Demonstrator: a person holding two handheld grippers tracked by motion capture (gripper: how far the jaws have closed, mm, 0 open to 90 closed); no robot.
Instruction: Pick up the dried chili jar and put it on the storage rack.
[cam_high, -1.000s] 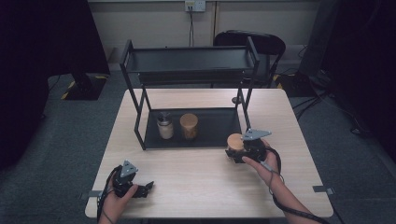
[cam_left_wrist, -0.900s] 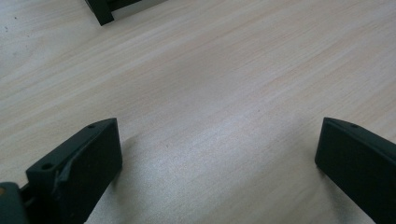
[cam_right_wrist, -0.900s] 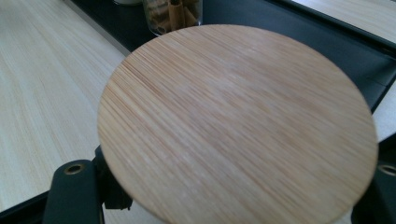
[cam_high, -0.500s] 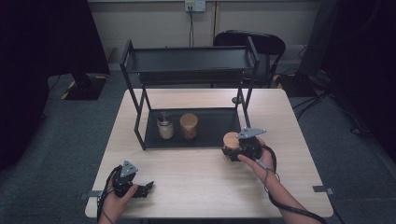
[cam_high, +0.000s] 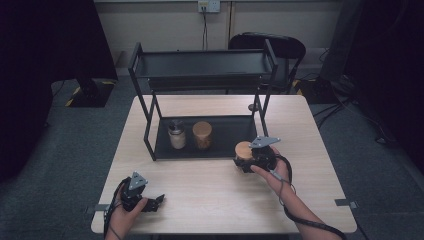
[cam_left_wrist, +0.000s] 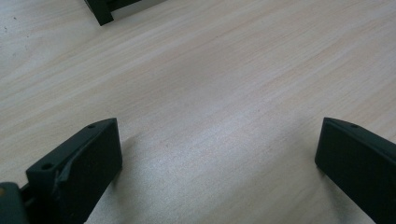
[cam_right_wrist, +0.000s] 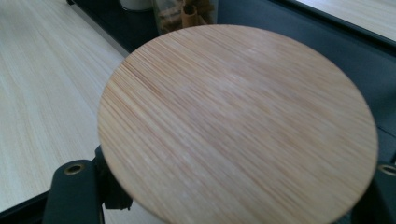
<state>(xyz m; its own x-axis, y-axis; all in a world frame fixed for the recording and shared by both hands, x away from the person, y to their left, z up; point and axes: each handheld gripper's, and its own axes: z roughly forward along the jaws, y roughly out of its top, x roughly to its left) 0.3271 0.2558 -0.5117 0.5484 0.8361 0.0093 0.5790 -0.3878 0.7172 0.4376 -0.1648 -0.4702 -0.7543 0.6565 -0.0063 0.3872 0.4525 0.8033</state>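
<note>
Two jars already stand on the rack's bottom tray (cam_high: 225, 145): a white-filled jar (cam_high: 176, 135) at about 9 o'clock and a jar w/ a wood lid (cam_high: 202, 134) right beside it. A third jar, the bamboo-lid jar (cam_high: 243, 150), is held in the right gripper (cam_high: 255, 159), at the tray's 4 o'clock corner, just by the front edge. From the high view I can't tell if it is over the tray yet or a bit outside. In the right gripper view the round bamboo lid (cam_right_wrist: 238, 123) is big and close, and the black jaws are clamped on the jar under it, one on each side.

The left gripper (cam_high: 150, 201) rests low on the wood table (cam_high: 210, 195), near 7 o'clock, well apart from the rack (cam_high: 200, 70). Its jaws stand wide apart w/ nothing btwn them, just bare table.

I think the step now is putting the third jar into the tray next to the other two. Next move, I guess: slide it in toward 12 o'clock, keep it upright, don't bump the rack's leg (cam_high: 257, 107) or the wood-lid jar, set it down flat, then let go.
</note>
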